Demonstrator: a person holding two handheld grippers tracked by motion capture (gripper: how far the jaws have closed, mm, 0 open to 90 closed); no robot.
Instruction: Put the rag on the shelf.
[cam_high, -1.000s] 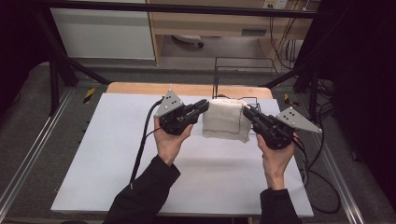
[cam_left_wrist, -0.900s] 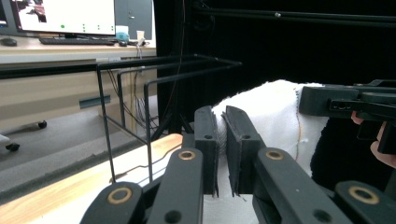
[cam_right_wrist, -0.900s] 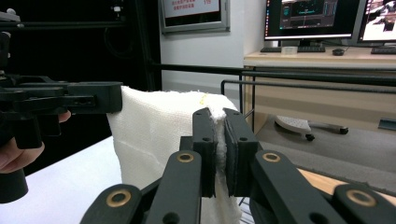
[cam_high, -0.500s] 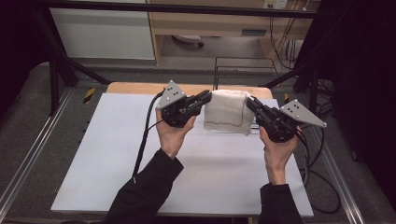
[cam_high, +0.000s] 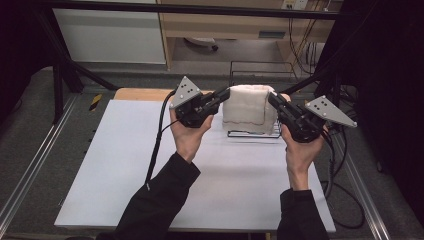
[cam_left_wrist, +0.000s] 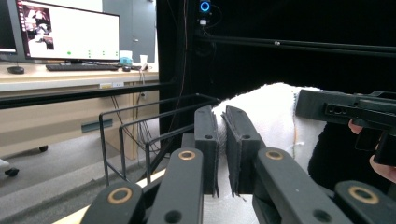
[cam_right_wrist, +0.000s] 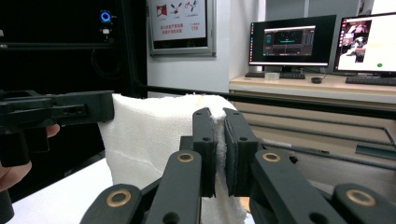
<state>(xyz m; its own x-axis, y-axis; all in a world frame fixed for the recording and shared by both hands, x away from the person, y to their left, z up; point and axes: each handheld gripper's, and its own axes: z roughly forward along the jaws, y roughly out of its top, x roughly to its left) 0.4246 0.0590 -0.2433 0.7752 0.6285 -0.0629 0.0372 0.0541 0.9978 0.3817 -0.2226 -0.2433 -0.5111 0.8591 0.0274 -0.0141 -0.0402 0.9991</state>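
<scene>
White towel (cam_high: 248, 109) hangs above the rack (cam_high: 252, 132), bare table (cam_high: 125, 165) nearer; left gripper (cam_high: 223, 96) and right gripper (cam_high: 274, 99) pinch its top corners.

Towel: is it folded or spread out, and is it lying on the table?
Folded, and lifted off the table. The towel hangs doubled in a compact block, pinched at its top corners by the left gripper and right gripper.
</scene>
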